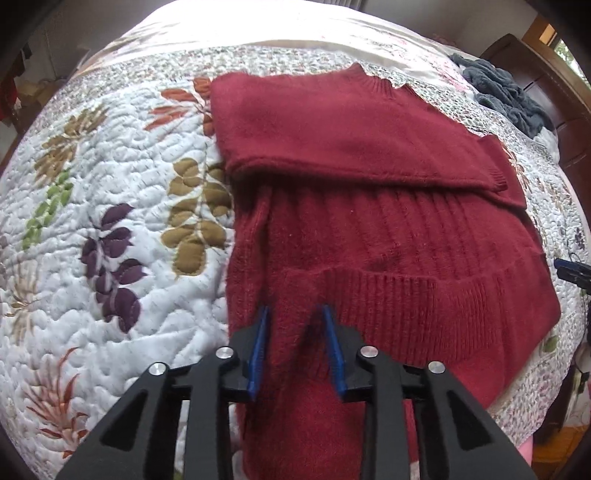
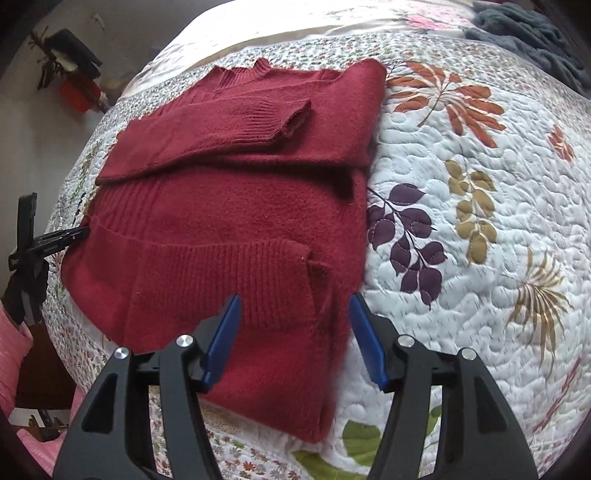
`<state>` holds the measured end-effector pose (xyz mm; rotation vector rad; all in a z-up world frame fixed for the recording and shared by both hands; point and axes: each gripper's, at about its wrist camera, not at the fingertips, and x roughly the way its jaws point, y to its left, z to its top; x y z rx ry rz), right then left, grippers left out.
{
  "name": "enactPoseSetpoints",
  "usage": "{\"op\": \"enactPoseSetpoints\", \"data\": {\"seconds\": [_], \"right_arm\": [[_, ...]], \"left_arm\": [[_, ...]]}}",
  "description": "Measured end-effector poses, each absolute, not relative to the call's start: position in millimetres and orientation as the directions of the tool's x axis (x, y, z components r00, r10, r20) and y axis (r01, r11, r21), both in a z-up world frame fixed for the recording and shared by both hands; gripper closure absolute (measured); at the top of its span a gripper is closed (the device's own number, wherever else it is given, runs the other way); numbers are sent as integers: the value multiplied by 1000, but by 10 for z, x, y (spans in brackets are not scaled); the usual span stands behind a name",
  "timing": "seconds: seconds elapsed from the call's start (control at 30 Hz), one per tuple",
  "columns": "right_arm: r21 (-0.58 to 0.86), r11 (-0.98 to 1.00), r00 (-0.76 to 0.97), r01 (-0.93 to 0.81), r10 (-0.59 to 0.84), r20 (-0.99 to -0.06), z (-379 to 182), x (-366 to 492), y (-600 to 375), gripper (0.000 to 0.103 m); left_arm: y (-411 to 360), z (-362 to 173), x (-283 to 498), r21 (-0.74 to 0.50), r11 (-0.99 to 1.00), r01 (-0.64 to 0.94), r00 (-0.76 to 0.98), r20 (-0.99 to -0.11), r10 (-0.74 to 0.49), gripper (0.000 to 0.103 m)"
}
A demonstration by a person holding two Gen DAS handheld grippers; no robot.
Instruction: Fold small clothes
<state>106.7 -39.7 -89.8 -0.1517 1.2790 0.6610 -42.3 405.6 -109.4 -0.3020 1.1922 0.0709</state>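
A dark red knitted sweater [image 1: 369, 229] [image 2: 229, 206] lies on a leaf-patterned quilt [image 1: 110, 206] [image 2: 480, 229]. Its collar points away from me and a sleeve is folded across the chest. My left gripper [image 1: 295, 314] is at the sweater's near left part, with its blue pads [image 1: 258, 350] pressed against a raised ridge of the red knit. My right gripper [image 2: 293, 301] stands open over the near right corner. Flat ribbed fabric lies between its blue pads [image 2: 221, 339], which are set wide apart.
A grey-blue fuzzy garment [image 1: 506, 92] [image 2: 535, 33] is heaped at the far right of the bed, next to dark wooden furniture [image 1: 554, 122]. A dark tool-like object [image 2: 44, 243] touches the sweater's left edge. Pink fabric [image 2: 14, 354] shows at the lower left.
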Motion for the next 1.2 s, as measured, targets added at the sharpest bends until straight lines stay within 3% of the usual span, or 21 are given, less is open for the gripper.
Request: {"op": "enactPoseSetpoints", "data": {"seconds": [0.1,0.2,0.27,0.33,0.43,0.87,1.2], "right_arm": [[244,801,117,-547,362,-925,-976,1111,-325,43],[248,798,92,-549,353,-931,-1091,1162,-242,44],[235,799,77,-554,330,-941,-1175,1171,-170,50],[215,792,74,-572,310,-948,-1206,1141,-105,79],[185,786,95,-590,295,-951,-1178,1092,-74,98],[321,765,167,-559,483,-859,-402,931,-484,98],[305,765,286,-567,529,-799,323,1482,-342,98]], "left_arm": [[4028,-1119,-397,-195,959,-207,378,-920,-105,73],[3987,-1108,-383,-187,962,-197,382,-919,-100,83],[3966,-1095,-385,-184,964,-192,386,-917,-98,88],[3961,-1084,-390,-175,965,-193,391,-916,-88,93],[3975,-1049,-439,-192,960,-203,410,-907,-95,96],[3948,-372,-817,-256,945,-205,579,-810,-94,97],[4144,288,-342,-287,938,-193,708,-702,-69,97]]}}
